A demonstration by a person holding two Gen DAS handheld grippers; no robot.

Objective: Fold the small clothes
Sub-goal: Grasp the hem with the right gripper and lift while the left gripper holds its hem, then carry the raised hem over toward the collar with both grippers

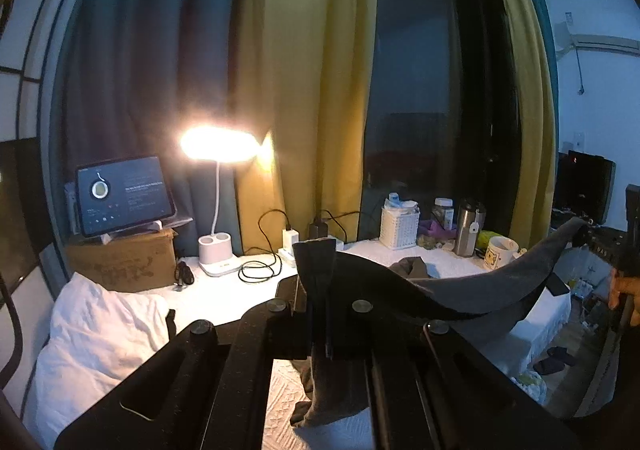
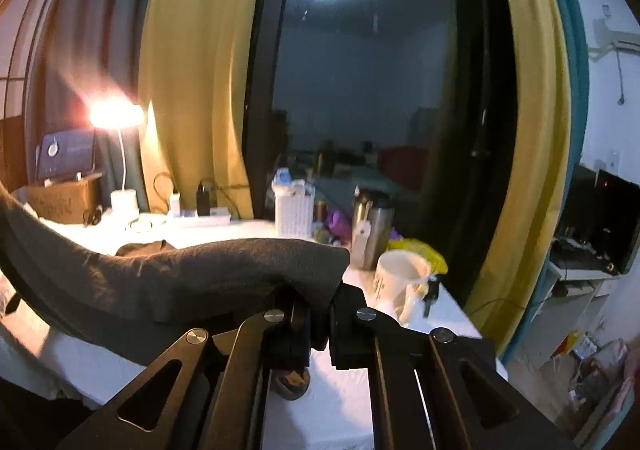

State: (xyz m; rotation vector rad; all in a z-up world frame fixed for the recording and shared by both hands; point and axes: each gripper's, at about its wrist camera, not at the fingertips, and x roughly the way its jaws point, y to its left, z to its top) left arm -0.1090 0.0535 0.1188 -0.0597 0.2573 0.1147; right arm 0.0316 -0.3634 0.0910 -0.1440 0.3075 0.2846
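A dark grey garment (image 1: 472, 290) hangs stretched in the air between my two grippers, above the white table (image 1: 224, 290). My left gripper (image 1: 318, 290) is shut on one end of it, and a fold hangs down below the fingers. My right gripper (image 2: 318, 314) is shut on the other end of the grey garment (image 2: 192, 270), which sags away to the left. In the left wrist view the right gripper (image 1: 580, 234) shows at the far right, holding the cloth's far corner. Another dark piece of clothing (image 1: 414, 266) lies crumpled on the table.
A lit desk lamp (image 1: 218, 186), a tablet (image 1: 124, 194) on a cardboard box, a power strip with cables (image 1: 288, 246), a white basket (image 1: 400, 226), a steel flask (image 1: 468, 226) and a mug (image 1: 500, 250) stand along the table's back. A white pillow (image 1: 96, 330) lies at left.
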